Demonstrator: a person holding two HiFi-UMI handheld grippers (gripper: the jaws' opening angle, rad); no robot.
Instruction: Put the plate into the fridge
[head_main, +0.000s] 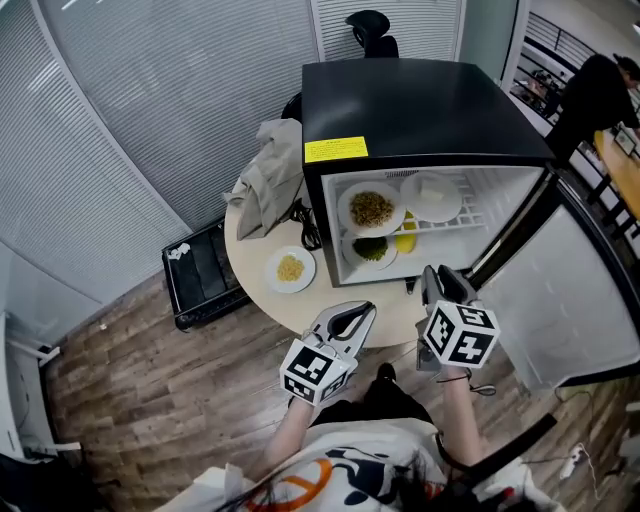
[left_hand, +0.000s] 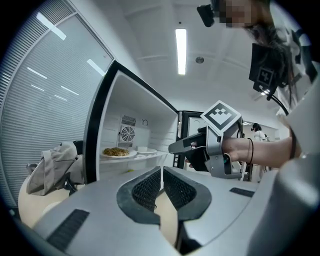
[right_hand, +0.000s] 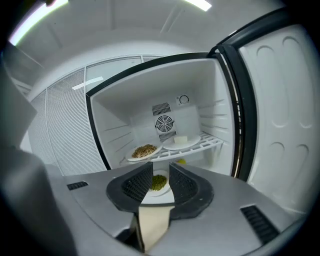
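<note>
A white plate of yellow grains (head_main: 290, 268) lies on the round table (head_main: 250, 250), left of the open black mini fridge (head_main: 410, 100). Inside, the wire shelf carries a plate of brown food (head_main: 371, 208) (right_hand: 145, 151) and a plate with a white block (head_main: 432, 196) (right_hand: 181, 142). Below them sits a plate of green food (head_main: 370, 250) (right_hand: 159, 182). My right gripper (head_main: 440, 275) (right_hand: 160, 170) hovers in front of the fridge opening, jaws a little apart and empty. My left gripper (head_main: 362, 312) (left_hand: 162, 172) hangs over the table's near edge, pads together, holding nothing.
The fridge door (head_main: 570, 290) swings out to the right. A grey cloth (head_main: 265, 175) is heaped at the table's back left. A black crate (head_main: 205, 272) stands on the wood floor to the left. A person (head_main: 590, 95) stands far right.
</note>
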